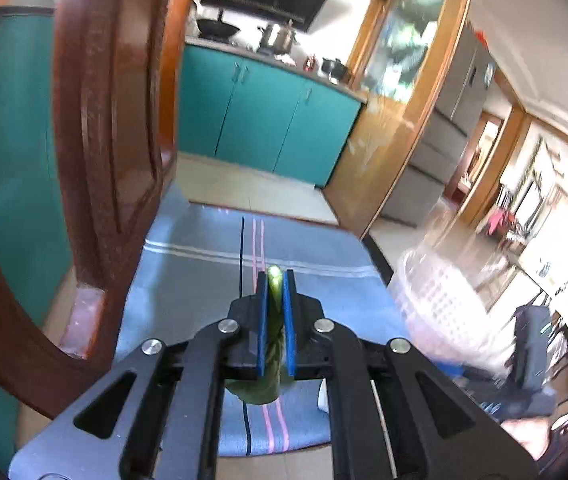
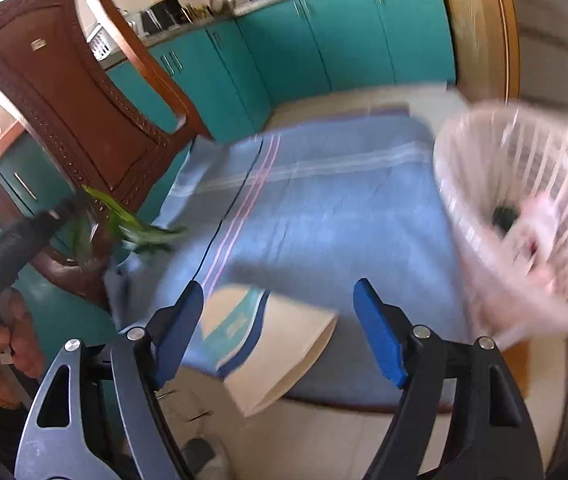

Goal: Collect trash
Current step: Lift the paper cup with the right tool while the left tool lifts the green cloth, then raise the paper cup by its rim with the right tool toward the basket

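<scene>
My left gripper (image 1: 276,280) is shut on a green leafy scrap (image 1: 274,332) and holds it above the blue striped cloth (image 1: 204,280). In the right wrist view the left gripper (image 2: 80,200) shows at the left with the green scrap (image 2: 132,228) hanging from it. My right gripper (image 2: 280,292) is open and empty above a white and teal paper cup (image 2: 268,348) lying on its side at the cloth's (image 2: 323,208) near edge. A white slatted trash basket (image 2: 523,208) stands at the right, blurred, with some trash inside; it also shows in the left wrist view (image 1: 439,304).
A carved brown wooden chair back (image 1: 100,140) rises close on the left, also in the right wrist view (image 2: 84,92). Teal kitchen cabinets (image 2: 323,40) line the far wall. A wooden door frame (image 1: 415,92) and a grey fridge (image 1: 443,140) stand to the right.
</scene>
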`<state>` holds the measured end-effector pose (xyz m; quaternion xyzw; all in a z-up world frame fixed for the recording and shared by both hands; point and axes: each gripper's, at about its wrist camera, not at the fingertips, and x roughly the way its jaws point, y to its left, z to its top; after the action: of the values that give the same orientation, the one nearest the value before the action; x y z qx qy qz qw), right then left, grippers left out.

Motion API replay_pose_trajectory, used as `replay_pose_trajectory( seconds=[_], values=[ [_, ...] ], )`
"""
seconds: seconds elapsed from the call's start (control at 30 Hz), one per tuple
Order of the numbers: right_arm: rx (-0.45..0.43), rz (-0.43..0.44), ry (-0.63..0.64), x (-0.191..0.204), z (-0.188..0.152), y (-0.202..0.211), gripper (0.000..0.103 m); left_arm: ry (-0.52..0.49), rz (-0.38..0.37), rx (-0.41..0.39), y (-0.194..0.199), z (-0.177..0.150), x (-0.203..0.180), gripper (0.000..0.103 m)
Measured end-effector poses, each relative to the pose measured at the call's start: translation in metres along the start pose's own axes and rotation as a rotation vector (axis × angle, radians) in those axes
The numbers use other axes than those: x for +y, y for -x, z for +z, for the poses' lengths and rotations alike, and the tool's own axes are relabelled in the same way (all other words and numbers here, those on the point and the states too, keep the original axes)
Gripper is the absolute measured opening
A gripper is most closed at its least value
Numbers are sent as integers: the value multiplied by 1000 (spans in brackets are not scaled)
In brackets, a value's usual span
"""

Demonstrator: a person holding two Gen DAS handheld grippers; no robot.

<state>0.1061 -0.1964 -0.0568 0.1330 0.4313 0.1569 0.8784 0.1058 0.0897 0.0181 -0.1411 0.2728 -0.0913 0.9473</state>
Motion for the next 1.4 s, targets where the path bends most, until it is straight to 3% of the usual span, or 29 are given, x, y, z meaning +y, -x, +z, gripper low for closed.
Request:
replay_pose_trajectory(
  seconds=[0.17, 0.4, 0.5, 0.6, 0.63, 0.67, 0.73, 0.87, 1.0, 1.17, 1.4],
  values=[
    [48, 20, -84, -6, -9, -7, 76, 2, 18, 12, -4, -1, 4, 8],
    [113, -75, -42, 21, -27, -29, 76, -38, 16, 4, -11, -5, -6, 8],
    [64, 12, -99, 20, -30, -32, 73, -36, 21, 16, -12, -4, -6, 8],
    [29, 124, -152, 12, -25, -32, 41, -31, 23, 18, -12, -4, -6, 8],
    [28, 135, -158, 12, -24, -32, 21, -31, 23, 18, -12, -4, -6, 8],
    [28, 148, -159, 11, -23, -33, 8, -30, 23, 17, -11, -3, -6, 8],
    [32, 177, -154, 15, -21, -34, 3, -29, 21, 17, -11, -2, -5, 8],
    [-41, 202, -112, 26, -16, -17, 3, -27, 20, 9, -8, -2, -4, 8],
    [-203, 92, 44, 49, -10, 15, 3, -32, 17, 0, -5, -3, -4, 9],
    [-406, -128, 287, 80, -11, 44, 3, -45, 25, 0, -6, -6, -11, 8],
    [-384, -146, 266, 72, -10, 37, 3, -90, 30, 7, -9, -11, -24, 9]
  ],
)
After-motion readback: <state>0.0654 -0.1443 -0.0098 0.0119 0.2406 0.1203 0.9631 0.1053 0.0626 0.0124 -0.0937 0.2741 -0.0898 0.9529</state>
